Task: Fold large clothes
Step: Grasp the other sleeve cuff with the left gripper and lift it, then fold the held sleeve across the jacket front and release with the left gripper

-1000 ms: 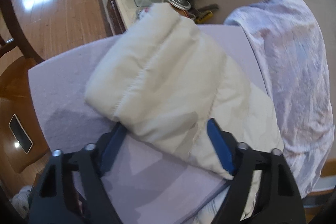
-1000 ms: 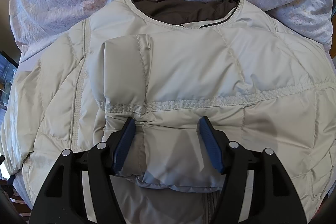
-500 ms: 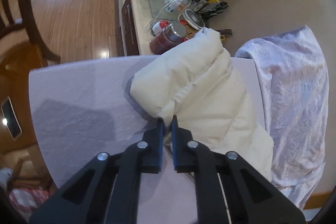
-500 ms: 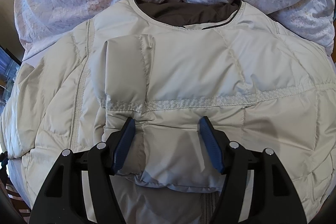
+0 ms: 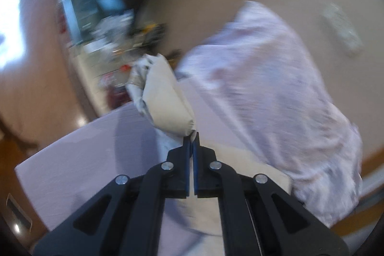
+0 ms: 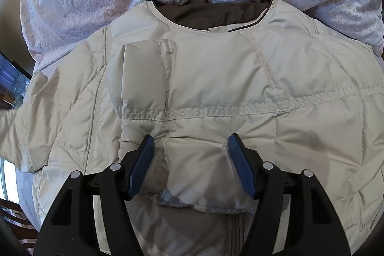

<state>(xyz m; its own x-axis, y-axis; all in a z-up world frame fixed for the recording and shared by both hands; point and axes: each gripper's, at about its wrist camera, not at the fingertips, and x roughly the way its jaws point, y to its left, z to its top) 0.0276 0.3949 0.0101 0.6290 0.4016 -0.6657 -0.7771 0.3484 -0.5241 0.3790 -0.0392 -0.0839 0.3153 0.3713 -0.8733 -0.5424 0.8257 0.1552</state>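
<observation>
Lilac bedsheet (image 5: 79, 160) under jacket (image 6: 216, 78); wood floor (image 5: 36, 59) beyond.

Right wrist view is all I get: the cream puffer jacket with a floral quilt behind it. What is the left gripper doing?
Observer: The left gripper is shut, pinching the edge of a cream sleeve.
Operator: Is that sleeve lying flat?
Observer: No. It looks raised above the lavender sheet and casts a shadow on it, though the picture is blurred.
Operator: Anything close beside it?
Observer: The floral quilt is heaped just to the sleeve's right in the left wrist view.
</observation>
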